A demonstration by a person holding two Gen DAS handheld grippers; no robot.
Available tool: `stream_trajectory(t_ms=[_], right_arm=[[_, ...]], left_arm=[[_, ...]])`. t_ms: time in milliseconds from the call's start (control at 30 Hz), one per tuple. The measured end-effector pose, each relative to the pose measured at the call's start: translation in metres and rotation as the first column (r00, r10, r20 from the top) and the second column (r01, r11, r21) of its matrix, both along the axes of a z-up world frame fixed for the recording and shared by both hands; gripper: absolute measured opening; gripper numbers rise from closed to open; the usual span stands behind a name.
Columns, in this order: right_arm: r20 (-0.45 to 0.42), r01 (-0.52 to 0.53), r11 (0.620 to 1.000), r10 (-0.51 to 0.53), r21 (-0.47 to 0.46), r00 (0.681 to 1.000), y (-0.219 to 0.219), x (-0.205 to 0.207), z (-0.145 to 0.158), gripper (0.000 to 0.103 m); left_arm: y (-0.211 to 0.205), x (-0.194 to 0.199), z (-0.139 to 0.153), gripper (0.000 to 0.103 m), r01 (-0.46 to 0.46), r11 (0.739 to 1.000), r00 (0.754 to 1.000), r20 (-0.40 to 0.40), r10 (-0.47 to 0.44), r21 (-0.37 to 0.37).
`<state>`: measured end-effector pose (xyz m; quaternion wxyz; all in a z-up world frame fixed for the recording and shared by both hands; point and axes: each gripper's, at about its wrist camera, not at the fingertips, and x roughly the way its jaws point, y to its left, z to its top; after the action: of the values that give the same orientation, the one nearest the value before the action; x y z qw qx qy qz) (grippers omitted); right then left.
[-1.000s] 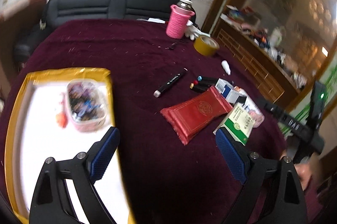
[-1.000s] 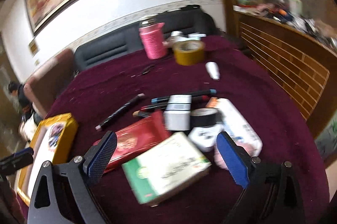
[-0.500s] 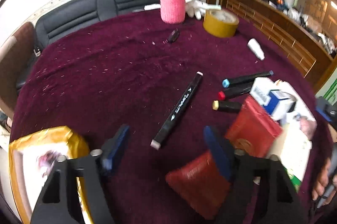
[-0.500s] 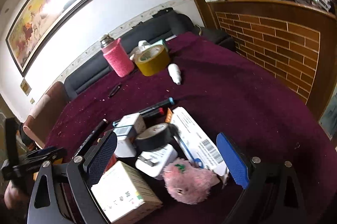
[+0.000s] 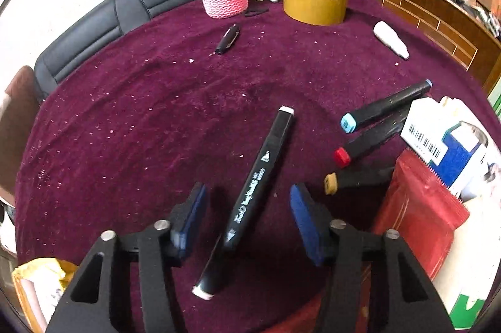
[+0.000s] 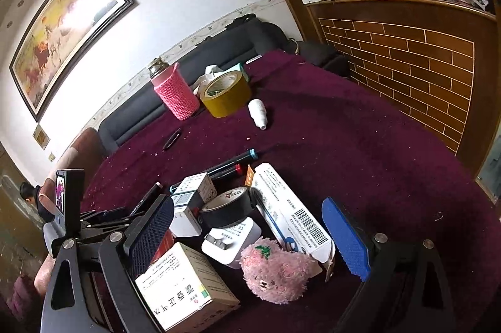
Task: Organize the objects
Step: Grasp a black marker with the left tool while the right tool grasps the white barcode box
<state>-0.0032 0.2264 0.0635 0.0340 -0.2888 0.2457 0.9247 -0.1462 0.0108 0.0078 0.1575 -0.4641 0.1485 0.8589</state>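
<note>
My left claw [image 5: 247,215] has just been closing around the black marker [image 5: 255,192], which lies on the maroon cloth [image 5: 156,114] between my blue pads [image 5: 305,217]; neither pad touches it yet. To its right lie three more markers [image 5: 385,106], then a red pouch [image 5: 419,207] and a white box [image 5: 438,126]. My right claw [image 6: 247,236] hangs wide open and empty above the clutter: a carton [image 6: 184,286], a tape roll [image 6: 227,206], a plug [image 6: 231,242] and a pink plush [image 6: 275,270].
</note>
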Motion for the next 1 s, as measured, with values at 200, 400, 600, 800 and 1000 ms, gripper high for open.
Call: stream_trajectory(t_ms=[200, 400, 600, 800, 1000], right_arm=[[0.034, 0.002, 1.000, -0.002, -0.003, 0.999, 0.001, -0.004, -0.007, 0.098], [0.051, -0.002, 0.999, 0.000, 0.034, 0.999, -0.004, -0.006, -0.008, 0.098], [0.062, 0.006, 0.998, -0.010, 0.060, 0.998, -0.005, -0.007, -0.009, 0.098], [0.076, 0.005, 0.997, -0.011, 0.081, 0.997, -0.009, -0.008, -0.012, 0.098], [0.064, -0.038, 0.999, 0.038, -0.011, 0.997, -0.010, -0.009, 0.007, 0.098]], left_arm=[[0.005, 0.009, -0.001, 0.015, 0.005, 0.999, 1.000, 0.014, -0.006, 0.033], [-0.015, 0.025, 0.022, 0.015, -0.052, 0.991, 0.998, -0.010, 0.054, 0.124], [-0.048, 0.076, 0.072, 0.015, -0.060, 0.970, 0.993, -0.085, 0.082, 0.234], [-0.091, 0.153, 0.104, 0.015, -0.068, 0.930, 0.983, -0.136, 0.125, 0.360], [-0.128, 0.224, 0.120, 0.015, -0.070, 0.916, 0.959, -0.227, 0.171, 0.394]])
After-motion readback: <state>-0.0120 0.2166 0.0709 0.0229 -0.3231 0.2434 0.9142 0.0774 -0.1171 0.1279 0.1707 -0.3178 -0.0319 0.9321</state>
